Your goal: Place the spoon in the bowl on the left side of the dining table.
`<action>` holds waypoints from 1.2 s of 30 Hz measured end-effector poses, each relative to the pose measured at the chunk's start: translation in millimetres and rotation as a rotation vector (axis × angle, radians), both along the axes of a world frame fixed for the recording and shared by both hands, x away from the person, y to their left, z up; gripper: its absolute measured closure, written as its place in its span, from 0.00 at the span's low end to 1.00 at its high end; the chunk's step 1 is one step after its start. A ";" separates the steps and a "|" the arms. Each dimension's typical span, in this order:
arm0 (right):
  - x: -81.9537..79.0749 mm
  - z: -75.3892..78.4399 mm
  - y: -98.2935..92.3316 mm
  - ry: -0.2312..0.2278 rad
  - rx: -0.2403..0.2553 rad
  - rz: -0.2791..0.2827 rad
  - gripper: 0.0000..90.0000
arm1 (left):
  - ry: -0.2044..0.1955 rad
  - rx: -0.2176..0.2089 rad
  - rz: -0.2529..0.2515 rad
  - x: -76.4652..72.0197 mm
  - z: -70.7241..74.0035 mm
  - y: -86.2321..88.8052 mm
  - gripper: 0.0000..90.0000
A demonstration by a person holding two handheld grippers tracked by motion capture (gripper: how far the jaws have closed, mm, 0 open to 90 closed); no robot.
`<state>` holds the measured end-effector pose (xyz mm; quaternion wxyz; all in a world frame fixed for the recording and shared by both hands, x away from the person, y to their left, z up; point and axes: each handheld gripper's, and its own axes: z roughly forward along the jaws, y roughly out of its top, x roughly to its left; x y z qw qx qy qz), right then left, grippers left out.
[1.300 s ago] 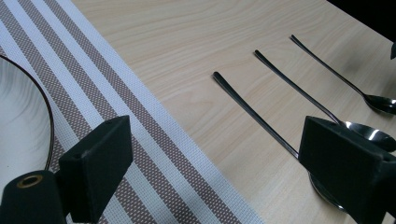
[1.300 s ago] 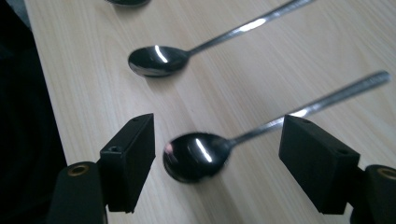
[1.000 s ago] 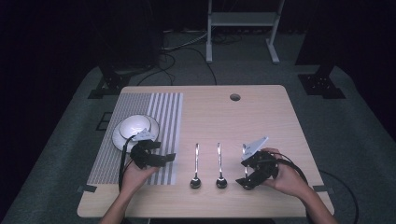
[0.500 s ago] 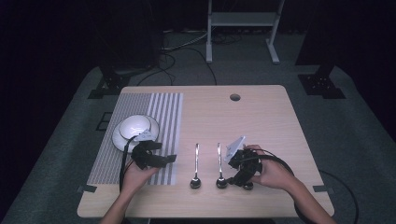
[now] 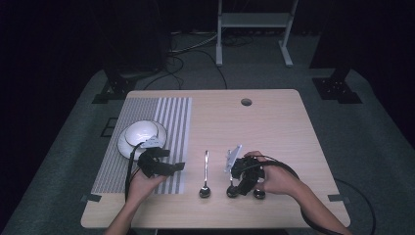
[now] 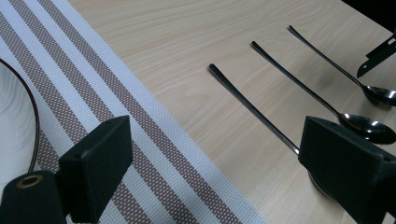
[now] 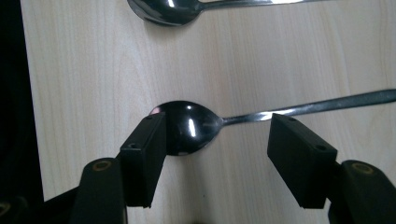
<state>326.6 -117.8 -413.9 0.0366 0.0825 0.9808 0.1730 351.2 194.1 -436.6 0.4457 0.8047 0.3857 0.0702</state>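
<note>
the right claw (image 7: pixel 215 154) is sitting low over the wooden counter (image 5: pixel 274 122), wide open, with nothing in it yet. one jaw is right up against the bowl of the nearest spoon (image 7: pixel 187 126), and i cannot tell if it is really touching; the other jaw is waiting apart from it, just below the thin handle. in the high view this spoon (image 5: pixel 231 188) is lying near the front edge of the counter, with its handle pointing away from the person.

the left claw (image 6: pixel 215 163) is open wide too and is holding nothing. it is hanging over the edge of the striped mat (image 5: pixel 166 117), near a white bowl (image 5: pixel 143 136) on that mat.

the spoon looks shiny, hard and light, so i think it will be slippery and will not bend. it is lying flat, so there is little to grab from above. the neck, where the bowl meets the handle, looks like the best spot to pinch, since the round bowl could slide out of the jaws.

the left gripper view is showing three spoons side by side, and another spoon (image 5: pixel 205 188) is clear in the high view, but the third is hard to make out there, tucked by the right hand (image 5: pixel 279 178). the end of the nearest spoon's handle is cut off in the right gripper view.
</note>
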 end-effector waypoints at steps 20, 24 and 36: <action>-5.3 -9.0 19.9 -0.031 -0.090 0.096 0.55 | 0.016 0.005 -0.018 0.8 -1.0 -4.3 0.10; -6.8 -10.8 22.0 -0.038 -0.114 0.114 0.56 | 0.017 0.003 -0.017 1.0 -1.2 -4.6 0.10; -12.4 -20.2 22.8 -0.039 -0.120 0.122 0.57 | 0.017 -0.005 -0.024 -0.7 0.5 -6.5 0.10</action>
